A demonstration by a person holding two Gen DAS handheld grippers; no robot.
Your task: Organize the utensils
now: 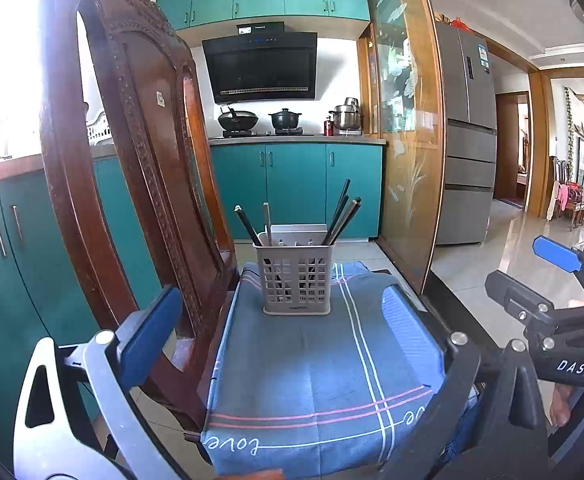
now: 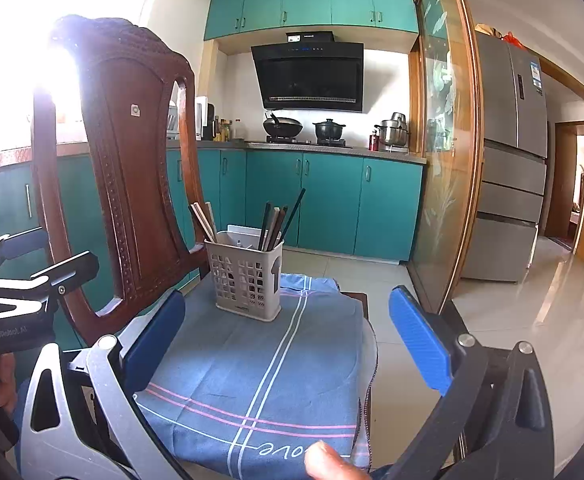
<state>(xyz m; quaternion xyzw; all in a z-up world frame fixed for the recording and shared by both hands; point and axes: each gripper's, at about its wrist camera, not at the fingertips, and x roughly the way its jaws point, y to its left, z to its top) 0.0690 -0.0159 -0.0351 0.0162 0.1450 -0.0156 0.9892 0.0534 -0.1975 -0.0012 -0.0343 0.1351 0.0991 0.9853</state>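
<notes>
A grey slotted utensil basket (image 1: 296,280) (image 2: 248,276) stands upright at the far end of a blue striped cloth (image 1: 312,380) (image 2: 252,380). Several dark and pale chopsticks (image 1: 342,216) (image 2: 276,220) lean out of its top in two bunches. My left gripper (image 1: 282,294) is open, short of the basket, with nothing between its blue pads (image 1: 152,336). My right gripper (image 2: 288,296) is open too, also short of the basket and holding nothing. Each gripper shows at the edge of the other's view: the right gripper (image 1: 532,276), the left gripper (image 2: 52,252).
A carved wooden chair back (image 1: 132,160) (image 2: 124,168) rises close on the left of the cloth. Teal cabinets (image 1: 296,188), a stove with pots (image 1: 260,120), a glass sliding door (image 1: 408,140) and a fridge (image 1: 468,140) lie beyond. Tiled floor (image 2: 532,320) opens to the right. A fingertip (image 2: 328,460) shows at the bottom.
</notes>
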